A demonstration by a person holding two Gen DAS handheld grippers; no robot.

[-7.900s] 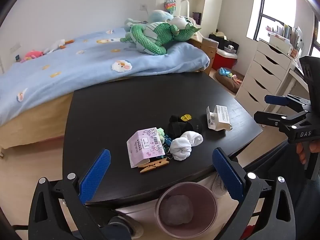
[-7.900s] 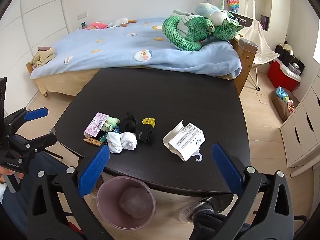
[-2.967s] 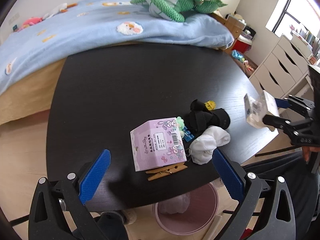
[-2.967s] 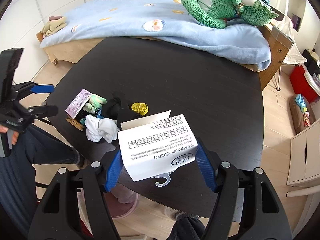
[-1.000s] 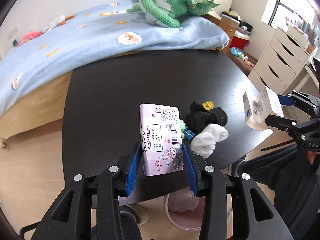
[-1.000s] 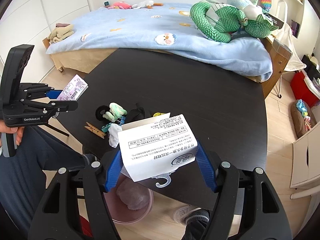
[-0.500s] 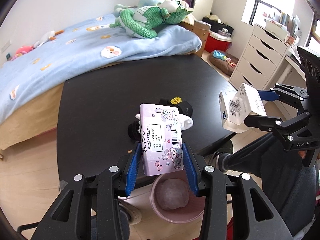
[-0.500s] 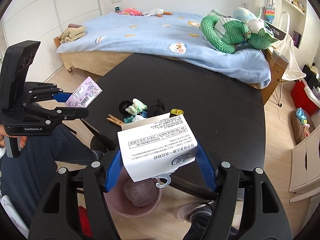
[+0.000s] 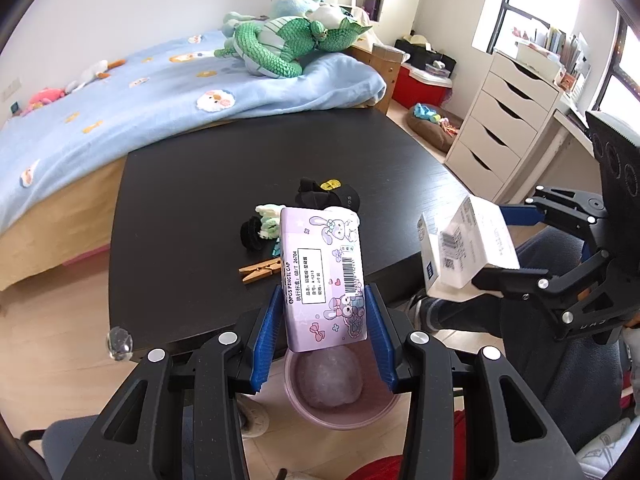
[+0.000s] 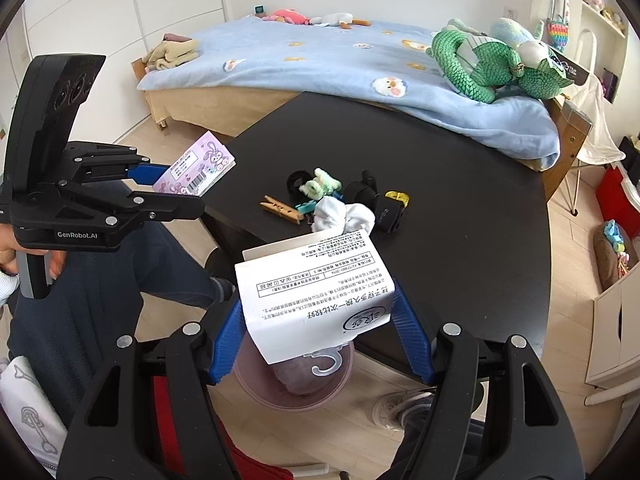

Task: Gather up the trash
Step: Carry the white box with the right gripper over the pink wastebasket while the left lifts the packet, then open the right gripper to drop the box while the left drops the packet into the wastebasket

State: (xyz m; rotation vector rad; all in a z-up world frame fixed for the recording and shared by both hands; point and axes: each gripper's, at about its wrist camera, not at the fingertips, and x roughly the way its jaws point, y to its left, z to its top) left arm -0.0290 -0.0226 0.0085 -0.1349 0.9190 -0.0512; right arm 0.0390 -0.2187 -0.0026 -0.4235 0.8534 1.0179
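Left gripper (image 9: pixel 324 316) is clamped on the pink pencil-cap box (image 9: pixel 324 276), held upright with its long axis running along the fingers, and the pink bin (image 9: pixel 340 392) sits on the floor directly below it, just off the table's (image 9: pixel 192 200) near edge. My right gripper (image 10: pixel 320 332) is clamped on the white carton (image 10: pixel 316 292), also above the bin's rim. Judging from both views, I reckon the left box hangs more squarely over the opening, so it should drop first.

Black hand-held grippers, blue-padded jaws

Left gripper (image 9: pixel 325 332) and right gripper (image 10: pixel 318 338): silver screws, white "GenRobot.AI" lettering; the person wears dark trousers (image 10: pixel 100 280).
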